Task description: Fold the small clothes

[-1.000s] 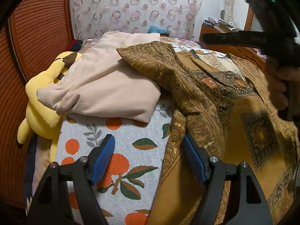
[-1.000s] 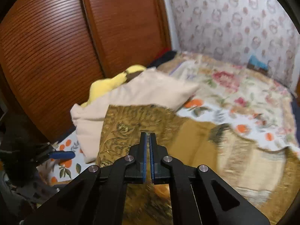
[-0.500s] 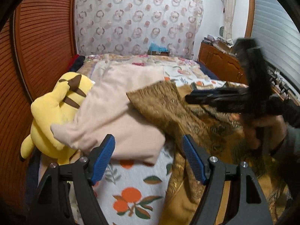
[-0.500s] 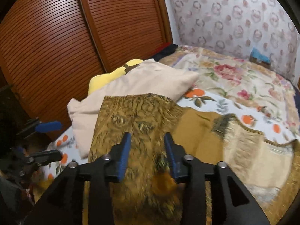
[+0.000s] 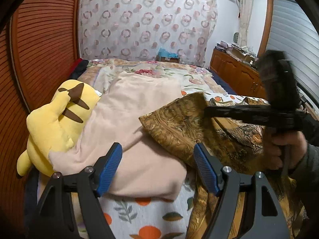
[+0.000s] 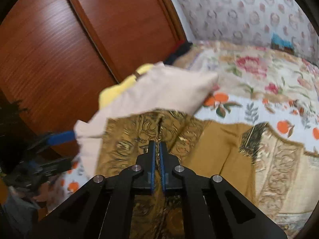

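A brown-gold patterned garment [image 5: 185, 127] lies on the bed, one sleeve end draped over a beige folded cloth [image 5: 129, 123]. It fills the lower middle of the right wrist view [image 6: 139, 139]. My right gripper [image 6: 157, 145] is shut on a raised fold of the garment's patterned sleeve; it also shows in the left wrist view [image 5: 205, 110] at the sleeve's edge. My left gripper [image 5: 157, 163] is open and empty, above the beige cloth's near edge, left of the garment.
A yellow plush toy [image 5: 53, 123] lies at the left against the wooden louvred wardrobe doors [image 5: 39, 49]. The bed has an orange-print sheet [image 5: 143, 219] and a floral cover [image 6: 249, 69]. A wooden cabinet [image 5: 235, 75] stands at the right.
My right gripper opened half a second ago and has shut again on the garment's sleeve. My left gripper has moved forward over the beige cloth and stays open.
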Demonstrator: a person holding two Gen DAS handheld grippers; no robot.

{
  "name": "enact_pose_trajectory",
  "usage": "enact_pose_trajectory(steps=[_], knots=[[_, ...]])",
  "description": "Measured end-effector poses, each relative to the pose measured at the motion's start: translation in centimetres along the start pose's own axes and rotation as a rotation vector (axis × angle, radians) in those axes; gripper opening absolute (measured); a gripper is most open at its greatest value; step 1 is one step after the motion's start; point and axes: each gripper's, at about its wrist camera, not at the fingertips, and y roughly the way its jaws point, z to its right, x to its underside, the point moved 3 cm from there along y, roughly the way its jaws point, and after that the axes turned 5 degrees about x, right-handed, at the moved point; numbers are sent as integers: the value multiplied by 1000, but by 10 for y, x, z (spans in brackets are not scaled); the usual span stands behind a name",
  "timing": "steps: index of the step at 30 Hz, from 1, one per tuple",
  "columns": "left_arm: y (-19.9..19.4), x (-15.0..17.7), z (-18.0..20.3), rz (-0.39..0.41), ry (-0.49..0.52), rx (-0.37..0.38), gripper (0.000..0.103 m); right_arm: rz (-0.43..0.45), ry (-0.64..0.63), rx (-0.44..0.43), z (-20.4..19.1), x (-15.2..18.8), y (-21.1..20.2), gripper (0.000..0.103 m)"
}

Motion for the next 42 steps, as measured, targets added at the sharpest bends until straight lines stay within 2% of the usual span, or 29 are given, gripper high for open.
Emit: enact_pose_trajectory(steps=[4,6,14,18,21,24,26,27,28,30,35,40,42], knots=[[15,-10,-2,-27,2,-21,75,58,-33,59,-2,-6,-32,1],[22,-14,-1,-39,9,-13,75,45,-37,134,4,-4,-44,1],[47,-23,16,-78,17,32,75,-41,-17,281,24,17,-59,1],[54,-27,23,-84,19,70,75,-16,-17,282,26,23,-74,3],[64,-30,26,-102,4,87,75,-1,-2,283,29,22,-81,15],[77,-31,27,-132,-10,97,65,2,-14,294,31,23,-88,16],[83,-31,29,-149,-2,86,46,1,-22,311,33,26,-92,17],[84,-31,30,-156,2,77,25,0,-29,316,34,30,-95,17],[83,-32,31,-158,8,68,11,0,-31,318,35,31,-95,17],[75,-38,35,-130,34,67,1,0,-37,321,37,37,-101,17],[37,-71,34,-12,82,30,1,1,-48,309,36,49,-107,17],[32,-90,18,-14,101,-43,0,-9,-53,284,29,58,-103,17],[31,-89,16,-23,94,-42,0,-7,-57,276,26,61,-103,18]])
